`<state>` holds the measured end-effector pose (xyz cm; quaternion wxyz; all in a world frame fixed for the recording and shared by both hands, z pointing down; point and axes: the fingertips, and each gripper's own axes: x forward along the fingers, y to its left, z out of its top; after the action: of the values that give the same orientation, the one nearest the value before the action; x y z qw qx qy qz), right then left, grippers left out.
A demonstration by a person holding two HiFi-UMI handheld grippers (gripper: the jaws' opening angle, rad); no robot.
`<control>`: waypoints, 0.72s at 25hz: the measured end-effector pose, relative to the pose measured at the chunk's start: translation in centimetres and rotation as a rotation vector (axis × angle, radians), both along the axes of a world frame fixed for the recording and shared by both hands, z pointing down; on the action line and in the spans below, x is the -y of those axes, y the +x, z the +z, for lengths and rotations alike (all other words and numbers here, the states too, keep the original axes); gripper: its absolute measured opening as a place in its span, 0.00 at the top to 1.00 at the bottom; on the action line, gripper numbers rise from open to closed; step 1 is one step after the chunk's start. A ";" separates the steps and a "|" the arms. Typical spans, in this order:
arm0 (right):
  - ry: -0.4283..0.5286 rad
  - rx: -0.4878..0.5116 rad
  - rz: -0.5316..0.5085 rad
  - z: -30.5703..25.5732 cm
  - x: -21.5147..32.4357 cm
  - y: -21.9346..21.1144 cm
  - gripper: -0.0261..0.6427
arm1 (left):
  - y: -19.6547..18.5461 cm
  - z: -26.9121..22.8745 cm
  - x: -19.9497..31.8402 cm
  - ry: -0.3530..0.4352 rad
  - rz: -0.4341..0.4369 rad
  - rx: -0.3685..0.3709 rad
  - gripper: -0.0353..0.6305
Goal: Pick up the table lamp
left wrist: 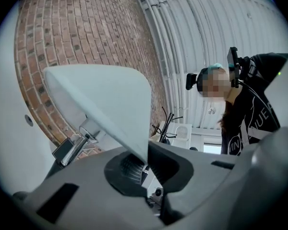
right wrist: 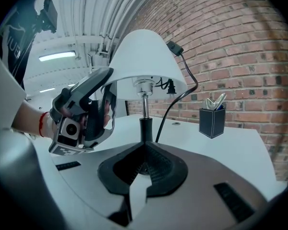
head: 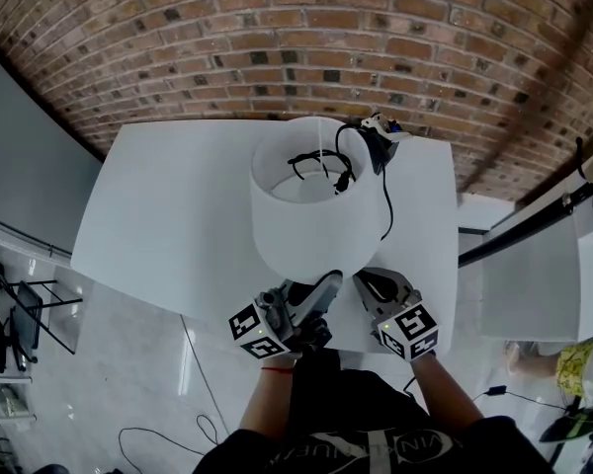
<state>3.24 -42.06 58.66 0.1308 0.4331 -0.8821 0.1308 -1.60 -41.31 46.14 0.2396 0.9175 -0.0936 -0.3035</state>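
Observation:
The table lamp has a white drum shade (head: 306, 210) and a thin black stem (right wrist: 145, 128) with a metal neck. It stands over the white table (head: 168, 215). My left gripper (head: 328, 282) is at the near rim of the shade. In the left gripper view the shade's edge (left wrist: 134, 138) runs down between the pads of my left gripper (left wrist: 145, 164), which are shut on it. My right gripper (head: 364, 282) reaches under the shade. In the right gripper view my right gripper (right wrist: 144, 159) is shut on the stem. The lamp's base is hidden.
The lamp's black cable (head: 386, 205) hangs down the far side of the shade, its plug (head: 344, 178) lying in the shade's top. A dark pen holder (right wrist: 212, 121) stands at the table's far edge by the brick wall (head: 277, 47). Another white table (head: 529, 284) is to the right.

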 end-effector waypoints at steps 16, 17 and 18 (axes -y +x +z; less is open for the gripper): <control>-0.044 -0.042 -0.037 -2.0 4.9 -4.1 0.94 | -1.8 -2.0 6.1 -0.053 0.036 -0.023 0.93; -0.061 -0.063 -0.035 -1.7 5.2 -4.4 0.91 | -1.8 -2.1 6.5 -0.060 0.042 -0.027 0.93; -0.083 -0.085 -0.028 -1.3 5.5 -4.5 0.90 | -1.8 -2.2 6.8 -0.070 0.048 -0.031 0.93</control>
<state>-1.31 -47.56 57.37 0.1876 0.4201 -0.8756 0.1470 -3.40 -48.11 43.96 0.2801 0.9057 -0.0784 -0.3083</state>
